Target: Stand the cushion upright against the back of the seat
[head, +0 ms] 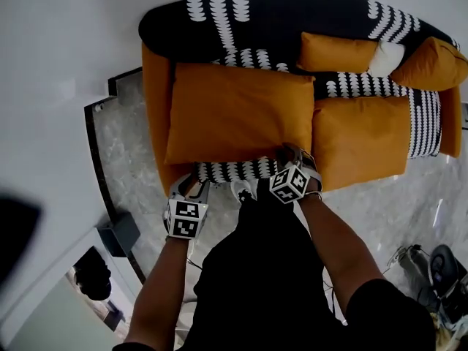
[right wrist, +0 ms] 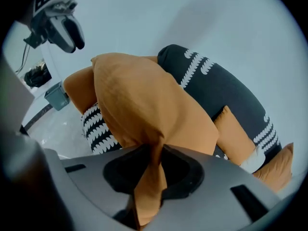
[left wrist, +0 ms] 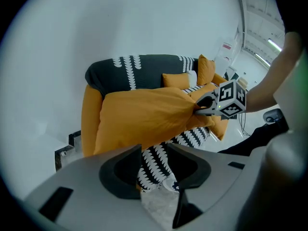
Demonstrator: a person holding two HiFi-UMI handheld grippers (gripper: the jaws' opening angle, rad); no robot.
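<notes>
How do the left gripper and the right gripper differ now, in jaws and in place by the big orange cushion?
The right gripper is shut on a corner of the big orange cushion; the left gripper has its jaws apart, pinching nothing. The right gripper is at the cushion's near right corner; the left gripper is by its near left corner, facing the patterned seat edge. Both are at the cushion's near edge.

A black short-sleeved top (head: 263,269); grey left claw (head: 191,187) and right claw (head: 291,153) each bear a black-and-white marker cube (head: 184,218).
</notes>
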